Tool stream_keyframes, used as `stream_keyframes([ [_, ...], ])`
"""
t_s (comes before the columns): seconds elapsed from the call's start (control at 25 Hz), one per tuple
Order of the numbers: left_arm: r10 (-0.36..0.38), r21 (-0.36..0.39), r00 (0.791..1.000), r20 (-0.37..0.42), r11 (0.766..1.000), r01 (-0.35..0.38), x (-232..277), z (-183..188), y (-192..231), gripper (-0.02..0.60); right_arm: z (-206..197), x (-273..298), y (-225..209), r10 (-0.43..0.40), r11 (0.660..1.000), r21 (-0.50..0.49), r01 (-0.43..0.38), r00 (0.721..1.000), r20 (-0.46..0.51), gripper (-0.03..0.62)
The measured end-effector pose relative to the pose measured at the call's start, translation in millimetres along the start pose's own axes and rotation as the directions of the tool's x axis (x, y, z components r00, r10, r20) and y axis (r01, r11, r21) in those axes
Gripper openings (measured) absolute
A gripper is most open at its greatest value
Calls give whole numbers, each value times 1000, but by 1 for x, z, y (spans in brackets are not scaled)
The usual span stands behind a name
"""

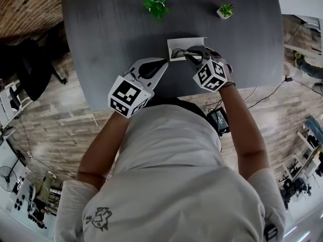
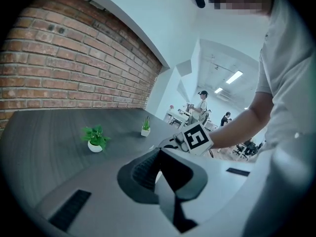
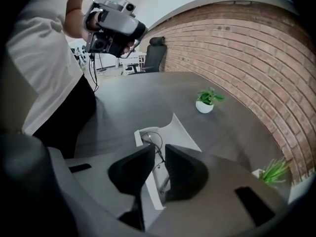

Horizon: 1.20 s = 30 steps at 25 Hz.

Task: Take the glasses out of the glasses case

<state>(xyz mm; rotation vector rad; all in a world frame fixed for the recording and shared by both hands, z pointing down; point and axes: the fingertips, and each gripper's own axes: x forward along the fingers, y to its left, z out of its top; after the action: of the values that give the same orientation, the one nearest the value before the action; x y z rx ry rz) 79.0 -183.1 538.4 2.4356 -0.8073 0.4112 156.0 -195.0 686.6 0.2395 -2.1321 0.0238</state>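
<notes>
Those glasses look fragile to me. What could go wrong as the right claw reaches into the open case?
The right gripper straddles the thin wire glasses; squeezing them might bend them. The case looks unheld, so it may lift or slide along the table.

Office room with a brick wall (image 3: 256, 58) and a dark grey table (image 1: 101, 44)

The table has a curved edge and a matte top. On it stand two potted greens, well apart: a plant (image 1: 156, 4) in a round white pot and a smaller plant (image 1: 225, 10) in a square one. The floor (image 1: 60, 127) is pale wood plank, with cables (image 1: 267, 92) trailing across it at one side. A black chair (image 1: 30, 69) stands near the table by the brick. Beyond a white wall (image 2: 163, 28), an open area shows strip lights (image 2: 236, 76), desks (image 2: 177, 115) and two people (image 2: 202, 100) in the distance.
</notes>
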Motion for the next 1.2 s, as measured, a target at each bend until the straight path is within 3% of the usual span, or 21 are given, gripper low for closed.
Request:
stream_keyframes([
  [0.56, -7, -53, 999, -34, 999, 5, 6, -19, 14, 11, -19, 32, 1, 81, 992, -84, -89, 992, -96, 38],
  [0.8, -5, -70, 999, -38, 998, 3, 7, -22, 16, 11, -24, 38, 4, 71, 973, -208, -102, 986, -151, 38],
  [1.2, 1, -77, 999, -40, 997, -4, 6, -25, 19, 11, -23, 41, 11, 72, 944, -305, -127, 980, -183, 12],
])
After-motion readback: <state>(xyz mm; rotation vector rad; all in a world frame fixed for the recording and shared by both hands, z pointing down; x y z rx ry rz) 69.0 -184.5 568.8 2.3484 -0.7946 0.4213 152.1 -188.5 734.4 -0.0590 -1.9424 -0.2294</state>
